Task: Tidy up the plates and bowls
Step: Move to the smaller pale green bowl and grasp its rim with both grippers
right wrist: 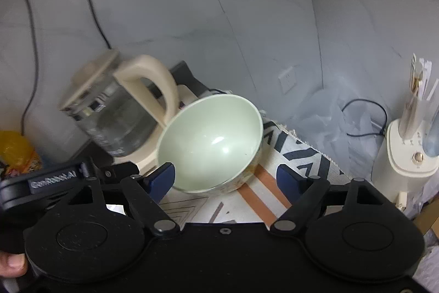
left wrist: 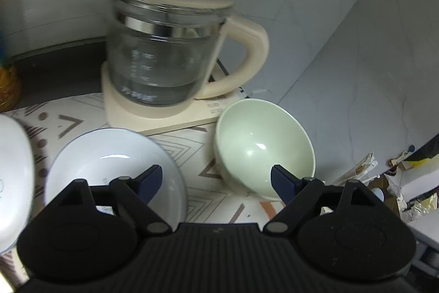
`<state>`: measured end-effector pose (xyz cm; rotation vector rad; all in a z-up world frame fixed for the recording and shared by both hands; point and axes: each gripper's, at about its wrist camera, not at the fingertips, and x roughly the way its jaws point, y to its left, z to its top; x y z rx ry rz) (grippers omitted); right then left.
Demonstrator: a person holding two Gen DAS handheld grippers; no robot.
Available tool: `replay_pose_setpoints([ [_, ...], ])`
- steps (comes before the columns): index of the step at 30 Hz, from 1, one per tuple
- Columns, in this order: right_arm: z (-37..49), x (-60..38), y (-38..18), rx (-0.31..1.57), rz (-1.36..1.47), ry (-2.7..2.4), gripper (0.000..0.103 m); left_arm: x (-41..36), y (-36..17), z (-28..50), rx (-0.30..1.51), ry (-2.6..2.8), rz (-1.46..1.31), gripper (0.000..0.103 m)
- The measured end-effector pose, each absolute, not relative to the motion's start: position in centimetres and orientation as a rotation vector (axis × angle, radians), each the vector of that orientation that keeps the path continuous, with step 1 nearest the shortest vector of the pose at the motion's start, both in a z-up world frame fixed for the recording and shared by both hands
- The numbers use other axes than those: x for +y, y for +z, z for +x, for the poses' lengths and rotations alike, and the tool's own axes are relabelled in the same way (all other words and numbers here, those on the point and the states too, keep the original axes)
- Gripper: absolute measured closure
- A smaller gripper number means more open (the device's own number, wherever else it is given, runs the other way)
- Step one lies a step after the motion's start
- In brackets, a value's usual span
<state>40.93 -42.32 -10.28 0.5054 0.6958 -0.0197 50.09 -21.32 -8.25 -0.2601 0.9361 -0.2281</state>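
Green bowl (right wrist: 211,144) sits on the patterned mat (right wrist: 299,155) beside the glass kettle (left wrist: 167,45); right gripper (right wrist: 226,177) spread wide before it, left gripper (left wrist: 216,180) spread between it and the white bowl (left wrist: 109,169).

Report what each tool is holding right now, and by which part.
Nothing is held. The left tool is open over the mat between the white bowl and the green bowl. The right tool is open, near the green bowl's rim.
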Motion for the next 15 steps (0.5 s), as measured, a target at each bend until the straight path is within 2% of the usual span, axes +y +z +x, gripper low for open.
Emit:
replay_pose_setpoints([
  [6,43.2,-43.2,-11.8,0.719,0.565,-0.055,0.028,-22.6,-9.6,52.3,0.972,-0.219,-0.284,0.018],
  [12,45.4,-43.8,-13.1,0.755,0.615,-0.078,0.042,-23.5,-10.7,54.3,0.994,-0.182,-0.293,0.018],
  [15,45.9,-44.0,-14.1,0.782,0.654,-0.095,0.052,-23.7,-11.6,55.3,1.022,-0.159,-0.306,0.02],
])
